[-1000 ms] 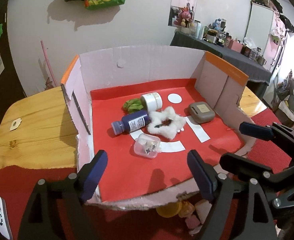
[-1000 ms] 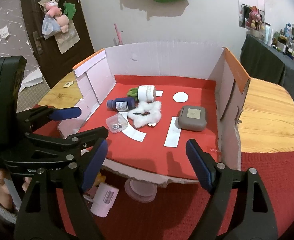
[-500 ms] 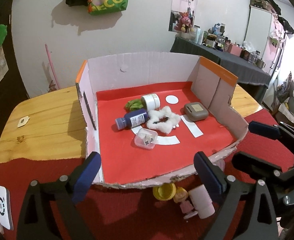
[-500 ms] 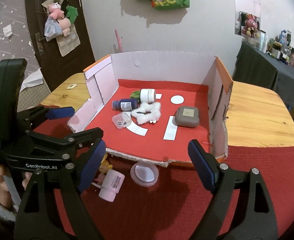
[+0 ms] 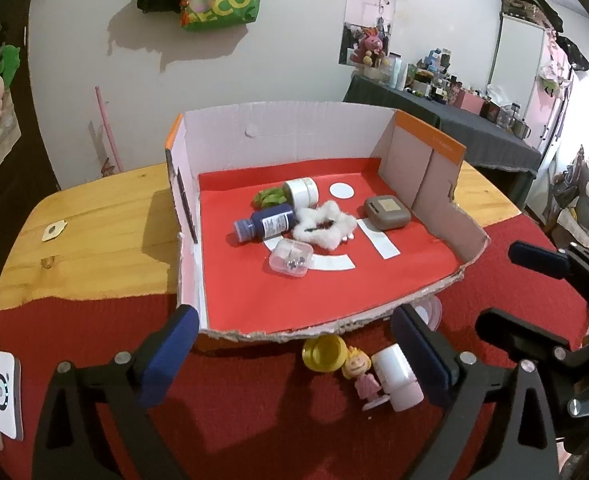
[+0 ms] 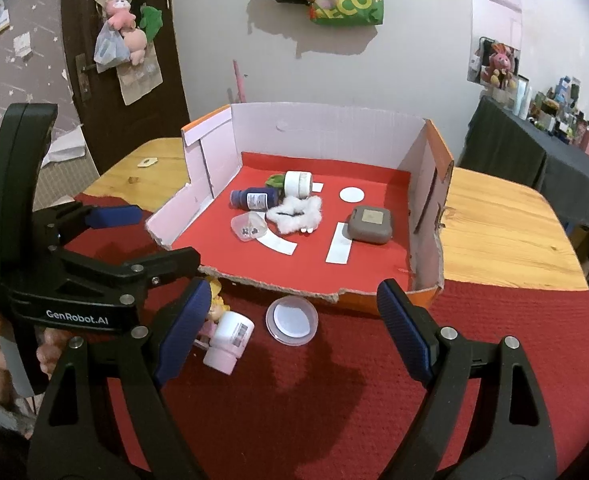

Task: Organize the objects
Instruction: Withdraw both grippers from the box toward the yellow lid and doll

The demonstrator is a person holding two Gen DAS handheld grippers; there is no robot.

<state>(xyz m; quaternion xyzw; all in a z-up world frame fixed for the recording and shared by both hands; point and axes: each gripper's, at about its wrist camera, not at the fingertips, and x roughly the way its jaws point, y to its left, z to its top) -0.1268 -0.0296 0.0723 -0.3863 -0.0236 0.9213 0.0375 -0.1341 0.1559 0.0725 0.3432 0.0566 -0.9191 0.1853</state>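
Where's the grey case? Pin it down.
In both wrist views the grey case lies inside the cardboard box, near its right wall, right of the white fluffy scrunchie.

Corrugated cardboard box with torn, rough front edge and matt red paper floor; fluffy white scrunchie and clear glossy plastic case inside. Varnished wooden table; ribbed red cloth beneath the matt black plastic grippers.
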